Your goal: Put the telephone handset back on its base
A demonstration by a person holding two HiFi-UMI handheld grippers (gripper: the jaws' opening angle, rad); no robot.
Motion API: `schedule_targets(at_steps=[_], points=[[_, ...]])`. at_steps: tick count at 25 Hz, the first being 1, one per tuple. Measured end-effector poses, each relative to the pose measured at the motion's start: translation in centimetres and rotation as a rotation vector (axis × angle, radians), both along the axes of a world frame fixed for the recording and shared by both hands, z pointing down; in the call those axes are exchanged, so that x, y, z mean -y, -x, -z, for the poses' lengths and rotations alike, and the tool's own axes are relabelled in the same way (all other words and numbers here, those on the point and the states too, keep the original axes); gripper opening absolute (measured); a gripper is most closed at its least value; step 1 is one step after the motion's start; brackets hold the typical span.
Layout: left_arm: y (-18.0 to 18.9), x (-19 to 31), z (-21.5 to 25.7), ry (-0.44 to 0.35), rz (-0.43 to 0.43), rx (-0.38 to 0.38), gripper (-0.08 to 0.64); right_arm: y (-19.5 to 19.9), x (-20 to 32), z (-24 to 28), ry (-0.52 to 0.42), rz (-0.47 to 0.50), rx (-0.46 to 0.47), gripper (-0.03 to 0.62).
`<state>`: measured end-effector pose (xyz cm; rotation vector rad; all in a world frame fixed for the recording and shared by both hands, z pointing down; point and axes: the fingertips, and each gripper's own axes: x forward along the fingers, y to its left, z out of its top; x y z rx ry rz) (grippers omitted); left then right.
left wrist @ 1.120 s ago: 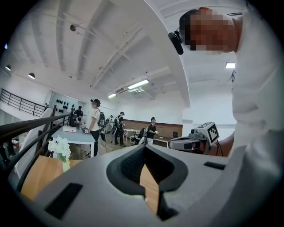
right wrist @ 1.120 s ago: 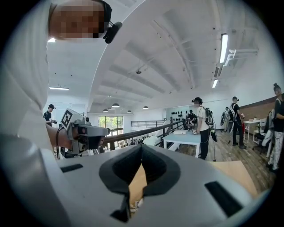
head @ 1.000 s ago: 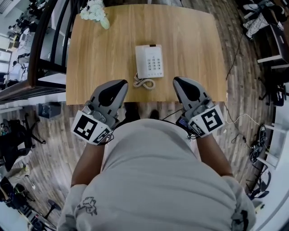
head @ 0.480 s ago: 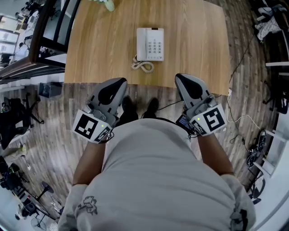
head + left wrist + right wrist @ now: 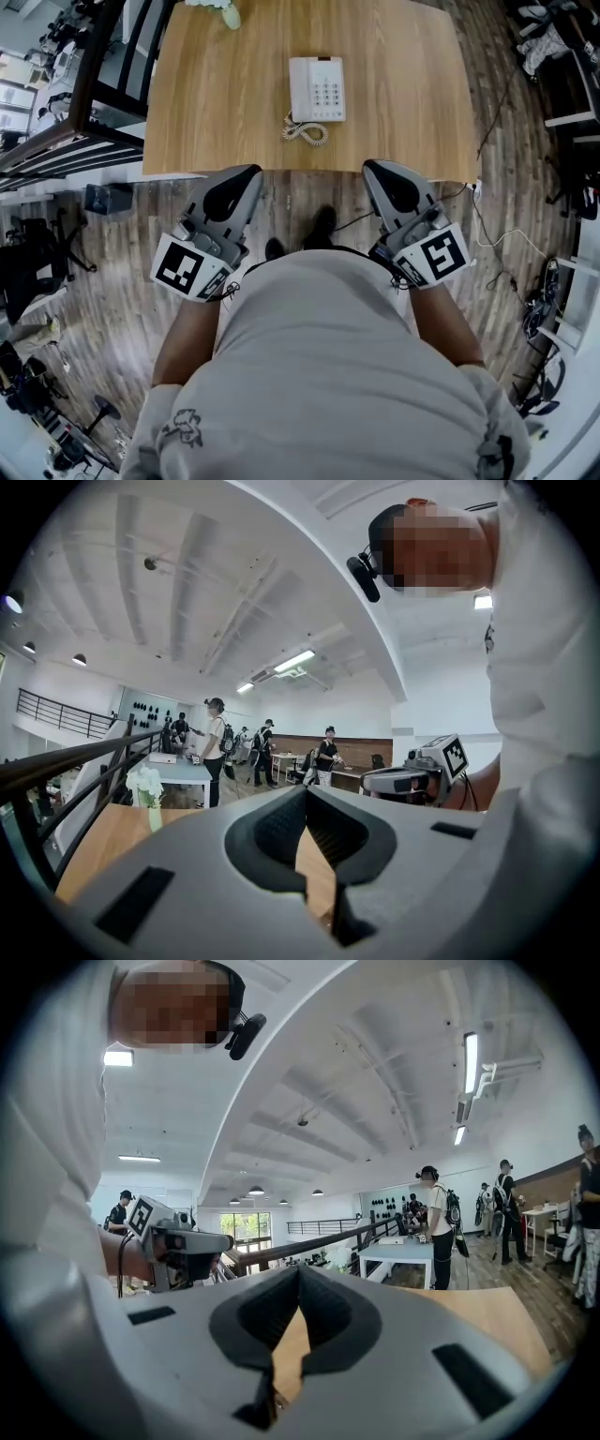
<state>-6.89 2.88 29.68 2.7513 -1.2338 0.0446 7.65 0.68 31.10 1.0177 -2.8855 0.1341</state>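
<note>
Telephone handset (image 5: 299, 88) is in neither gripper: left gripper (image 5: 246, 174) and right gripper (image 5: 374, 169) are both clamped shut and empty, well short of the base (image 5: 324, 90). Handset looks seated on the base's left side, with the cord (image 5: 306, 133) coiled just in front. Task reads as done, so the next move is only a seating check.

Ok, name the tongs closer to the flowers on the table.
The left tongs. The white flowers stand at the table's far left edge, on its side; the right tongs is farther.
</note>
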Motion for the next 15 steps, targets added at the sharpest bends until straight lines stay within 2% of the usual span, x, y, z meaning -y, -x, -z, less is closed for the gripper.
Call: schedule_targets(at_steps=[4, 15], points=[[1.9, -2.6, -0.2, 0.008, -0.013, -0.023, 0.006, 1.8, -2.9, 0.6, -0.002, -0.020, 0.015, 0.006], [6.7, -10.5, 0.8, -0.030, -0.069, -0.009, 0.006, 6.5, -11.9, 2.2, -0.077, -0.089, 0.022, 0.006]])
